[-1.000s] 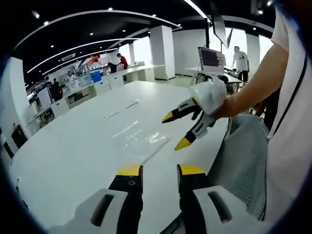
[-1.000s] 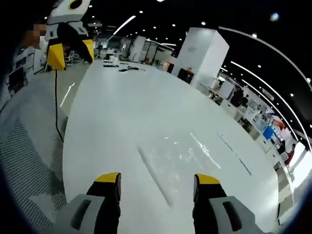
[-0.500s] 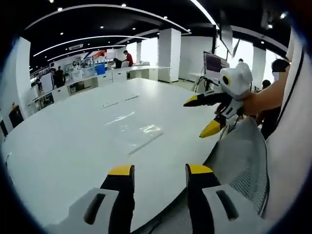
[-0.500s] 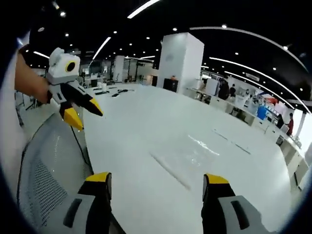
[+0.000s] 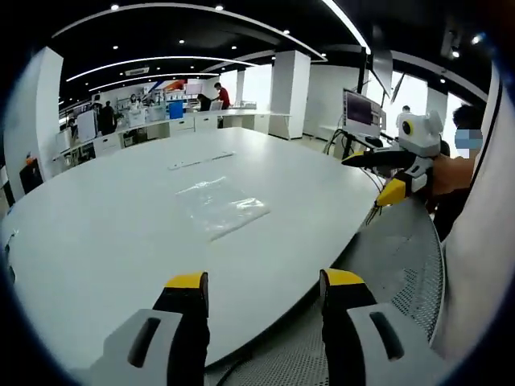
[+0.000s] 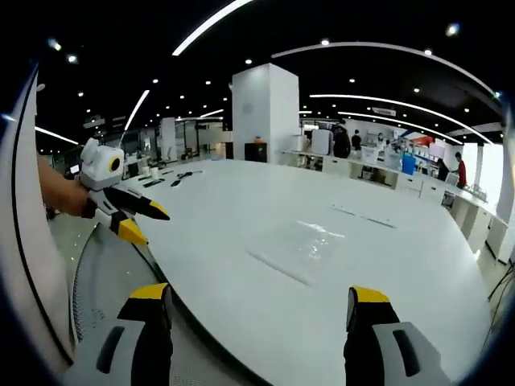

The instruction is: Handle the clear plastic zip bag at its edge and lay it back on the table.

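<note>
The bag [image 5: 221, 206] lies flat on the table [image 5: 105, 241]. Both grippers, left [image 5: 257, 283] and right [image 6: 257, 297], are spread wide and hold nothing.

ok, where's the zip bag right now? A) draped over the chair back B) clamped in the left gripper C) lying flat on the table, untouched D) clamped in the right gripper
C: the zip bag lies flat on the white table, and both the left gripper and the right gripper are open and held well back from it.
</note>
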The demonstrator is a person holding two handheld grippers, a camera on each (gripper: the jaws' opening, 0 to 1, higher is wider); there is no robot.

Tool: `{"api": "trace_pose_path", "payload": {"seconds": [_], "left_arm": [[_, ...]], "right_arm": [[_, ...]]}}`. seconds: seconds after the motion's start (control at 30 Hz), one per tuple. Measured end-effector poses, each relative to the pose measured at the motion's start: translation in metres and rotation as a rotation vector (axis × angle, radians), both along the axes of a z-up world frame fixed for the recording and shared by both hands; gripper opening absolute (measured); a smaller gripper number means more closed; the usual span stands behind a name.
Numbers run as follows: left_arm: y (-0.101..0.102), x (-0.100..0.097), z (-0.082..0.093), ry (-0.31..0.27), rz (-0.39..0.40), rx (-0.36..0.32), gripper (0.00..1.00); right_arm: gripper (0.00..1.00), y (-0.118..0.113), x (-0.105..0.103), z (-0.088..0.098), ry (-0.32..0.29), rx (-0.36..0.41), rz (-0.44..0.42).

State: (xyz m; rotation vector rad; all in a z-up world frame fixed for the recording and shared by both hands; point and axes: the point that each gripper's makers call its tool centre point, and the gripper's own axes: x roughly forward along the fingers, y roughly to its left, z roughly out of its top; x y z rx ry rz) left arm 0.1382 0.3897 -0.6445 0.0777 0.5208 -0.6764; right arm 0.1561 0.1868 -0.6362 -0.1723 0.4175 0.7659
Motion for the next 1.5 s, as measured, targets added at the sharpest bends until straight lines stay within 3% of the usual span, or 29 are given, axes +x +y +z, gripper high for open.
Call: {"api": "trace_pose_path", "payload": {"seconds": [0.13, 0.43, 0.53, 0.8, 1.0, 1.13, 1.27, 1.5], "left_arm": [[0.0, -0.002, 0.004, -0.022, 0.024, -0.041, 0.56], [-0.004, -0.008, 0.007, -0.06, 0.027, -0.046, 0.59], [-0.003, -0.005, 0.013, -0.101, 0.045, -0.072, 0.61], [0.003, -0.006, 0.02, -0.127, 0.087, -0.074, 0.73], [0.003, -0.005, 0.022, -0.131, 0.104, -0.098, 0.76], [0.006, -0.001, 0.02, -0.102, 0.118, -0.126, 0.76], [0.012, 0.002, 0.024, -0.077, 0.159, -0.19, 0.77], [0.012, 0.001, 0.016, -0.077, 0.143, -0.149, 0.8]], "right_arm": [[0.94, 0.0, 0.002, 0.008, -0.015, 0.031, -0.015], [0.96, 0.009, -0.002, 0.003, -0.008, 0.034, -0.006], [0.97, 0.016, -0.002, -0.001, -0.002, 0.023, 0.019], [1.0, 0.024, -0.007, -0.004, 0.058, 0.06, 0.043], [1.0, 0.024, -0.008, -0.006, 0.097, 0.08, 0.032], [1.0, 0.02, -0.006, -0.007, 0.108, 0.094, 0.016], [1.0, 0.019, -0.006, -0.01, 0.121, 0.09, 0.01], [1.0, 0.018, -0.005, -0.011, 0.128, 0.095, 0.009]]}}
